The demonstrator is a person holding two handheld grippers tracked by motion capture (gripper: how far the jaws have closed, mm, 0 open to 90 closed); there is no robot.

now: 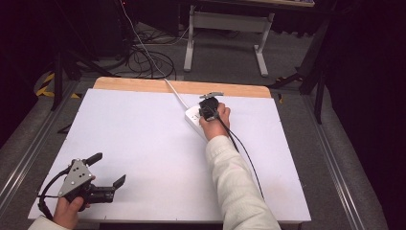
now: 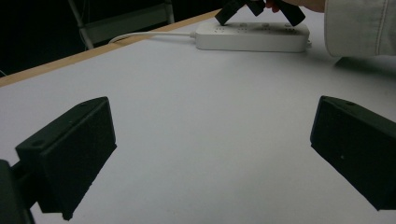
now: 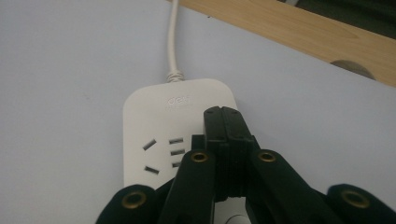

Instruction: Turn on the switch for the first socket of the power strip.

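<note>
1. The right gripper (image 3: 223,122) has its jaws pressed together, tips over the white power strip (image 3: 154,121), hiding part of its sockets.
2. The strip lies flat near the table's (image 1: 143,139) far edge, its cord (image 3: 173,37) running off.
3. The left gripper (image 1: 106,168) sits well apart, jaws wide apart.

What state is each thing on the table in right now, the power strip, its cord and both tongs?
Power strip: flat on the table, visible sockets empty.
Cord: attached to the strip's far end, running off the far table edge.
Right tongs: jaws together, tips over the strip's top face; contact unclear.
Left tongs: jaws wide apart, holding nothing, near the table's near left corner.
</note>
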